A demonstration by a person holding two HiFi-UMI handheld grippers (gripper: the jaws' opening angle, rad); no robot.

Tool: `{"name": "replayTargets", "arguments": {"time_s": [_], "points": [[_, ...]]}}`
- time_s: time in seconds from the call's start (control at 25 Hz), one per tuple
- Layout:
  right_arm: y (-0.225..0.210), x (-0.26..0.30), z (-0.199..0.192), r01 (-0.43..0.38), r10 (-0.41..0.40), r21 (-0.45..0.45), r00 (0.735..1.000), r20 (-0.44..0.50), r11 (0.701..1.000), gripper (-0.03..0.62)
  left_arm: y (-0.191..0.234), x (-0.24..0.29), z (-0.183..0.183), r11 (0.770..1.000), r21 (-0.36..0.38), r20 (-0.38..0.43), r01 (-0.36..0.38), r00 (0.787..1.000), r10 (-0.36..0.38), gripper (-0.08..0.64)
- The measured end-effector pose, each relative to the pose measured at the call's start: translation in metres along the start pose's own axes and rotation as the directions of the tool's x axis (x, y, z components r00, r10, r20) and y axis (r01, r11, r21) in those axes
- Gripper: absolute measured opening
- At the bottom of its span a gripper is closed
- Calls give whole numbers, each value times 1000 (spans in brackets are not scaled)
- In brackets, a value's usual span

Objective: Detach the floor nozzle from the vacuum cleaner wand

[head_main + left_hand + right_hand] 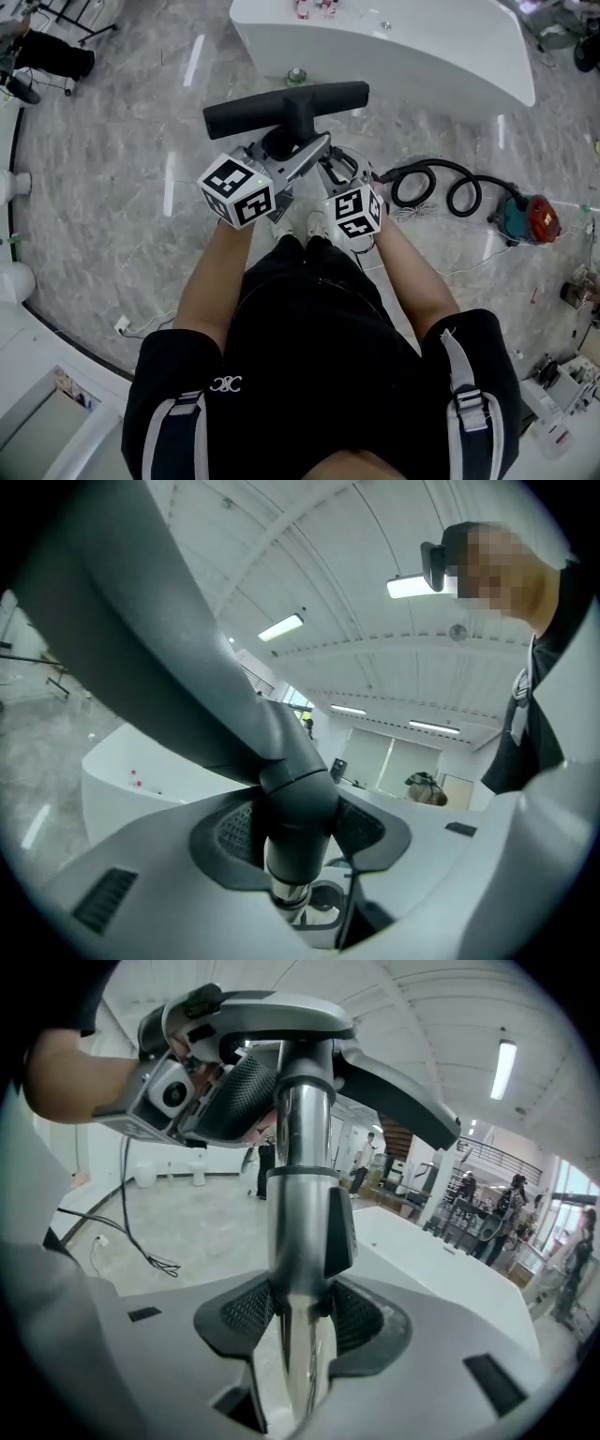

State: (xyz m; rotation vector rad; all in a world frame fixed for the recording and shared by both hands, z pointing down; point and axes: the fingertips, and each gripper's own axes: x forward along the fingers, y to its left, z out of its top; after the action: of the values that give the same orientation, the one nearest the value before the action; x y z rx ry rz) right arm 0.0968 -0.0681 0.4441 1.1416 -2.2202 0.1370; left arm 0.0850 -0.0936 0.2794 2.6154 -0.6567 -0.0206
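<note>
**Both tools clamped on, nozzle not yet off**

The left tool [298, 832] gripped the floor nozzle [286, 101] by its dark neck, up off the floor, while the right tool [300, 1312] pinched the shiny wand [302, 1147] just beside the joint. A hard tug might have slid that grip along the smooth metal, or popped the nozzle free to drop. No brand or writing was readable.

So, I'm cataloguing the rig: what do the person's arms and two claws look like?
The left claw and right claw have pale grey bodies with dark dimpled pads. Each carries a white cube printed with black square markers. The person wears black short sleeves and grey buckled straps.
</note>
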Motion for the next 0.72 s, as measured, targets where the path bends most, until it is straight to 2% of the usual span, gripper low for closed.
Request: {"name": "replayTargets", "arguments": {"time_s": [0.12,0.2,0.28,0.36,0.4,0.44,0.48,0.64,0.72], "points": [[-5,4,8,69,-69,40,998,5,997,181,9,3,11,989,-19,57,-144,988,144,186],[-7,6,14,103,-104,65,995,9,993,181,16,5,17,968,-26,79,-250,965,251,181],[-10,8,17,148,-148,77,989,4,986,181,24,4,21,930,-53,92,-365,925,368,177],[-10,10,18,197,-197,72,980,-2,978,181,36,0,22,877,-106,83,-468,875,477,173],[-10,13,18,214,-214,67,977,-8,974,181,42,-3,21,854,-139,72,-501,855,513,173],[-9,15,17,218,-218,65,976,-13,974,181,47,-5,21,842,-165,66,-514,846,529,173],[-7,17,17,202,-202,64,979,-9,977,181,50,-5,20,846,-173,66,-505,851,521,173],[1,16,14,43,-44,15,998,41,999,181,34,-4,14,933,-79,41,-351,934,355,173],[3,13,12,-36,38,-41,998,47,999,181,26,-6,10,961,-50,28,-273,961,275,173]]}}
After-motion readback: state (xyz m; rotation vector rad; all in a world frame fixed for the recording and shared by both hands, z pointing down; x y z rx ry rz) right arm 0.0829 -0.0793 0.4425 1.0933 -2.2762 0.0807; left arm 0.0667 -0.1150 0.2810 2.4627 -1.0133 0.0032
